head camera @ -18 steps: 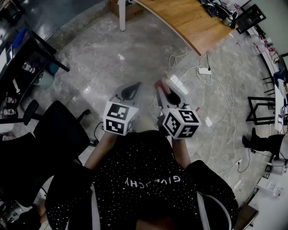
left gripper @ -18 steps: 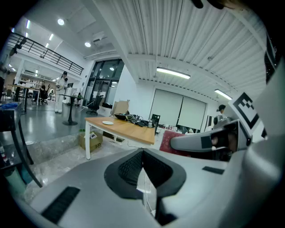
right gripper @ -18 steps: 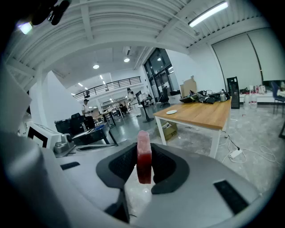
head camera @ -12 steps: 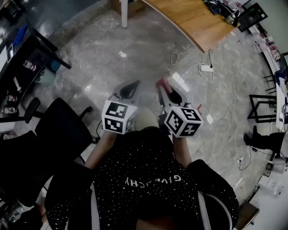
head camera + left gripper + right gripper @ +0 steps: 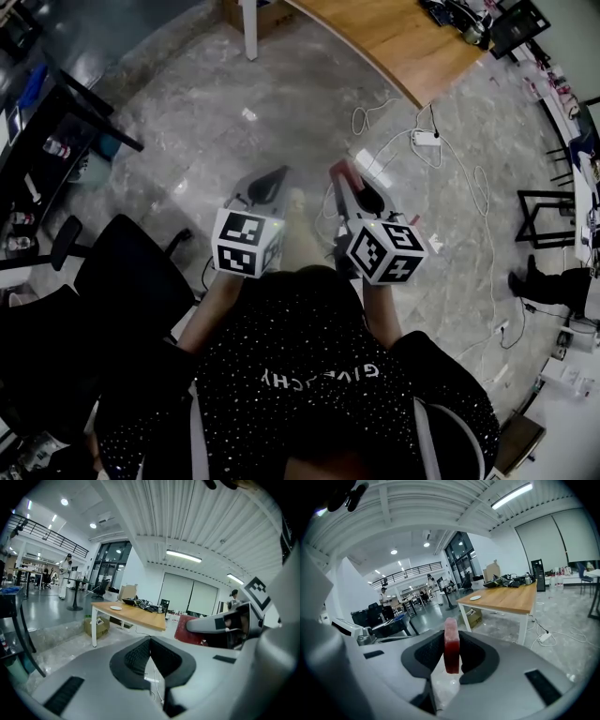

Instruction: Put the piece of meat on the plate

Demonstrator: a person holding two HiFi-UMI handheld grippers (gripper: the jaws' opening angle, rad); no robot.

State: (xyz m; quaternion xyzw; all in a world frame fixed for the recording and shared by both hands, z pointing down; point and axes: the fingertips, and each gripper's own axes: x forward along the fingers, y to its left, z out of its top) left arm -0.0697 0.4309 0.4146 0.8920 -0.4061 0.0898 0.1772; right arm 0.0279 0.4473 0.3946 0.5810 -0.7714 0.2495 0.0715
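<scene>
Half done, I judge: the right gripper (image 5: 451, 637) clamps the meat (image 5: 451, 656) upright between its jaws; the left gripper (image 5: 150, 641) is closed on nothing. The plate (image 5: 475, 598) sits well apart on the table (image 5: 511, 599), so carrying and release remain.

Open floor (image 5: 281, 112) ahead; wooden table (image 5: 394, 37) beyond, black chair (image 5: 122, 281) left

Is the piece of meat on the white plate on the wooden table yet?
No, the piece of meat stands clamped between the jaws of the right gripper, far from the plate on the table.
</scene>
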